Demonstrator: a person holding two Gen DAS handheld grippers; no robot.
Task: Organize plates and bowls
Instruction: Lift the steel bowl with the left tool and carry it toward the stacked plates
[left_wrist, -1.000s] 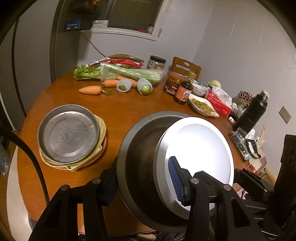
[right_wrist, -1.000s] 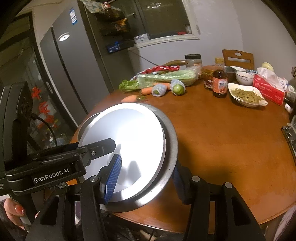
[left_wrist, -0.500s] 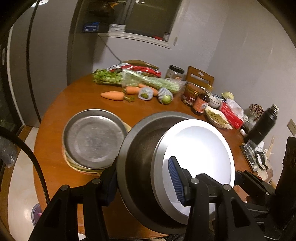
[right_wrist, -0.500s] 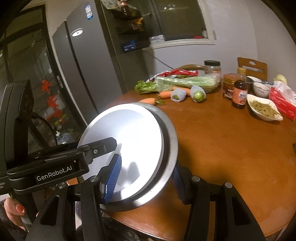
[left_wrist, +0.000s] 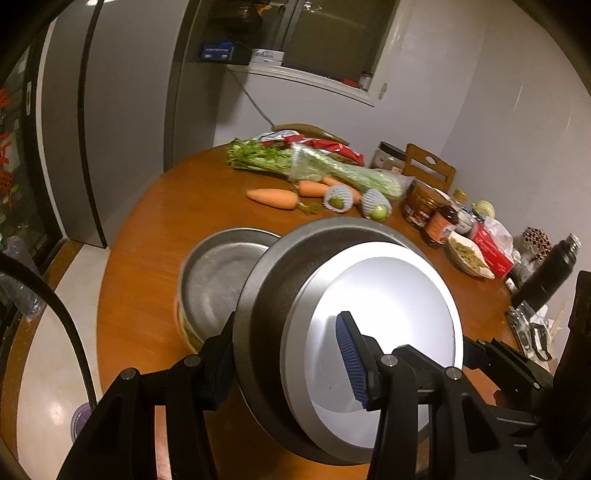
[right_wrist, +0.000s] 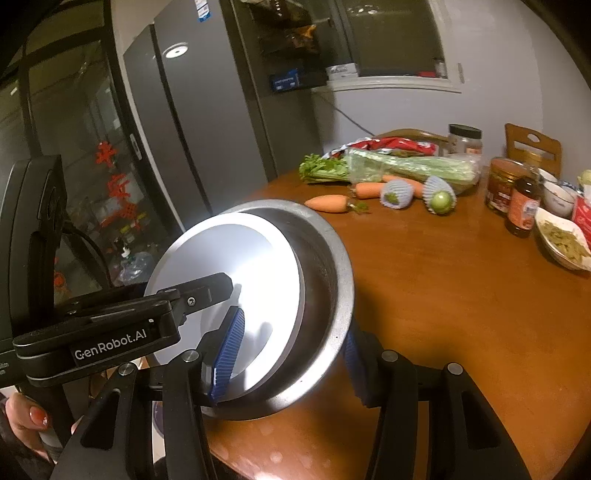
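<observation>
— What has she got in the grippers?

— One metal basin (left_wrist: 266, 314) with a white plate (left_wrist: 388, 332) lying inside it, held tilted above the near edge of the round wooden table (left_wrist: 166, 229). The left gripper (left_wrist: 284, 354) is clamped across their rim at the lower centre of the left wrist view: one blue-padded finger (left_wrist: 351, 358) presses on the plate's face, the other sits behind the basin's outer wall.

— And the other one?

— The right gripper (right_wrist: 291, 354) grips the same pair at the lower centre of its own view, one blue pad (right_wrist: 227, 354) on the white plate (right_wrist: 229, 280), the other finger outside the basin (right_wrist: 325, 295).

— Where are the rest of the dishes?

— A stack of plates (left_wrist: 218, 284) with a metal one on top sits on the table at the centre left of the left wrist view, partly hidden behind the lifted basin.

— Anything else on there?

— Carrots (left_wrist: 273, 197), bagged celery (left_wrist: 332, 170) and jars (left_wrist: 424, 203) toward the upper right; a dish of food (right_wrist: 565, 243) at the right edge of the right wrist view.
</observation>
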